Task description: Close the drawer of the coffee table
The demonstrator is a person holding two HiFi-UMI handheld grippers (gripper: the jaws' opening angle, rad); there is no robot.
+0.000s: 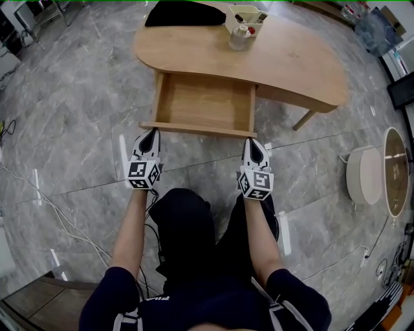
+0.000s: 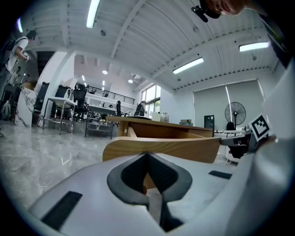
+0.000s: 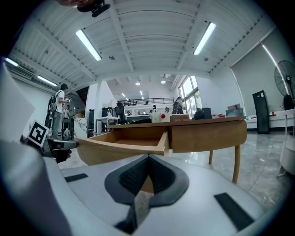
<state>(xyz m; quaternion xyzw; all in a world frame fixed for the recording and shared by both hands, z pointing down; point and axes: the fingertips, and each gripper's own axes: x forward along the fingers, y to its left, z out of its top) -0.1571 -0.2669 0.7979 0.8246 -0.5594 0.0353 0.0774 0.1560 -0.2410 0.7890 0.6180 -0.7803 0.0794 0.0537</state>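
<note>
A light wooden coffee table (image 1: pixel 297 64) stands on the grey floor with its drawer (image 1: pixel 204 103) pulled far out and empty. The drawer front (image 1: pixel 194 129) faces me. My left gripper (image 1: pixel 154 132) is shut, its tips right at the left end of the drawer front (image 2: pixel 161 148). My right gripper (image 1: pixel 250 141) is shut too, tips at the right end of that front (image 3: pixel 122 150). Nothing is held in either one. From each gripper view the jaws meet in a closed point before the wood.
On the tabletop sit a white box (image 1: pixel 244 16), a small can (image 1: pixel 239 37) and a black cloth (image 1: pixel 181 13). A round white side table (image 1: pixel 372 174) stands to the right. Cables (image 1: pixel 58 216) lie on the floor at left. My legs are just behind the grippers.
</note>
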